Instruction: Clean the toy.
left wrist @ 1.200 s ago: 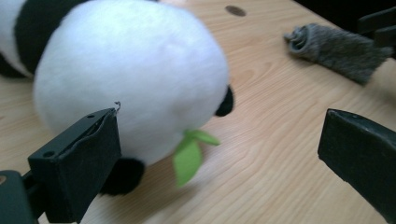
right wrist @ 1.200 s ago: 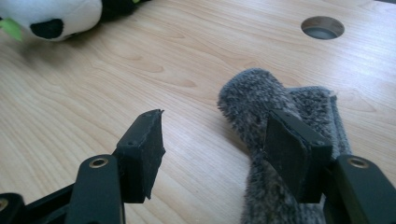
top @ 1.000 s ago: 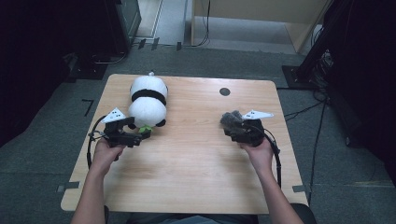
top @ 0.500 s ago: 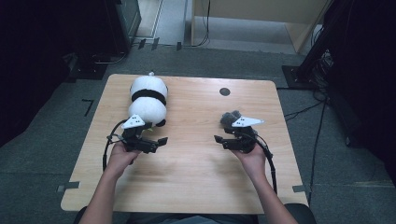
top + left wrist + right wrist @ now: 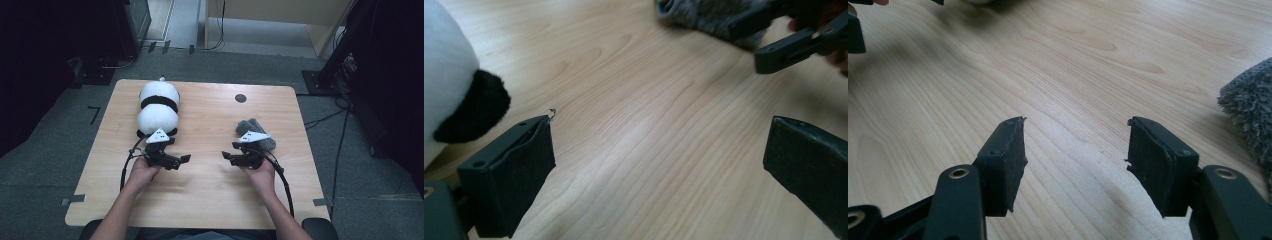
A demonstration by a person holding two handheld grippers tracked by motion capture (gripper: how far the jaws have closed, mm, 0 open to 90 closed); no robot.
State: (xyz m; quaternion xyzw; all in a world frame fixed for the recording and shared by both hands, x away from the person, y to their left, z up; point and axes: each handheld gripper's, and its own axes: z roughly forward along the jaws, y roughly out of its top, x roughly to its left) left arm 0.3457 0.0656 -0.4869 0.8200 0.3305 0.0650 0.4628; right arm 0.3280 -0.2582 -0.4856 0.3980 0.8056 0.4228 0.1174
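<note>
Both grippers have shifted nearer the person and turned inward since the earlier frames, so that they now face each other across the middle of the light wooden table point(image 5: 210, 195). Left gripper point(image 5: 184, 160): held in the left hand point(image 5: 142, 172), fingers point(image 5: 531, 150) spread wide apart with nothing between them, bare tabletop below. Right gripper point(image 5: 226, 155): held in the right hand point(image 5: 262, 175), fingers point(image 5: 1008, 150) likewise apart and empty, over bare wood. A clear gap of table separates the two sets of fingertips.

Just beyond the left gripper lies the white plush toy with a black band and black feet point(image 5: 158, 107); one black foot point(image 5: 474, 112) sits close beside the left finger, not touching it. Just behind the right gripper rests the fuzzy grey cloth bundle point(image 5: 257, 130), near its grey plate. Farther back, toward the far edge of the table, is a small dark round disc point(image 5: 240, 98)
</note>
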